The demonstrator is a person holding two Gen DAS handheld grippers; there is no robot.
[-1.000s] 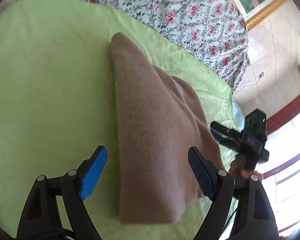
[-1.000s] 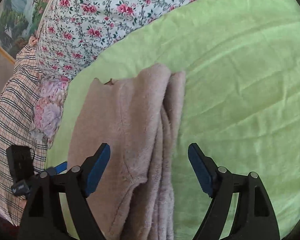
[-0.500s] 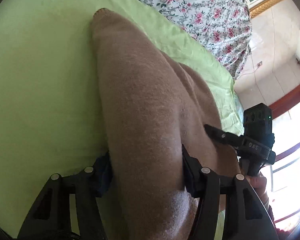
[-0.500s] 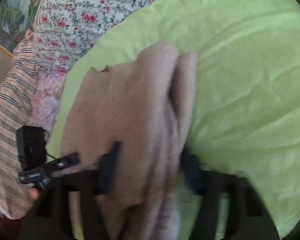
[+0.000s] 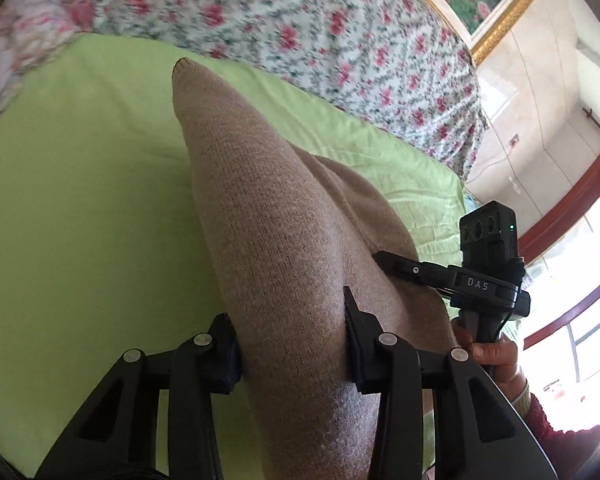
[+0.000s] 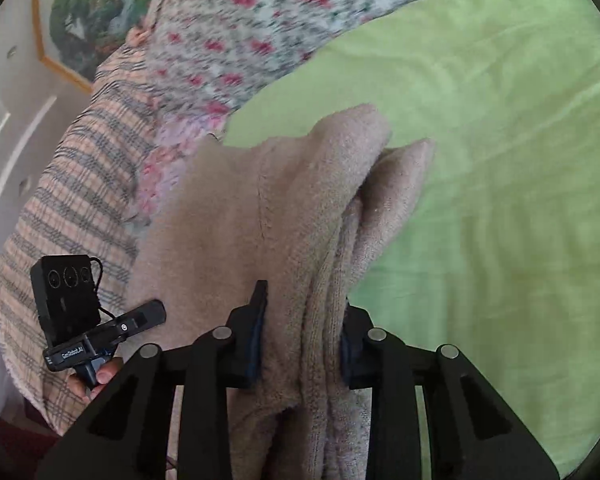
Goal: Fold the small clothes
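A tan knit garment [image 5: 268, 232] lies folded lengthwise on a light green sheet [image 5: 80, 208]. My left gripper [image 5: 292, 344] is shut on one near corner of it, and the cloth bulges up between the fingers. My right gripper [image 6: 302, 340] is shut on the other near corner, where several layers of the garment [image 6: 260, 208] are bunched. Each gripper shows in the other's view: the right one [image 5: 396, 266] at the cloth's right edge, the left one [image 6: 148, 314] at its left edge. The garment's far end rests on the sheet.
A floral quilt [image 5: 320, 32] lies beyond the green sheet. A plaid blanket [image 6: 68, 184] lies at the left in the right wrist view. A framed painting [image 6: 84, 12] hangs on the wall. A red-framed window [image 5: 572, 248] is at the right.
Both grippers were open above the garment's near edge. They moved in, closed on its two near corners and lifted that edge, so the cloth now rises between the fingers.
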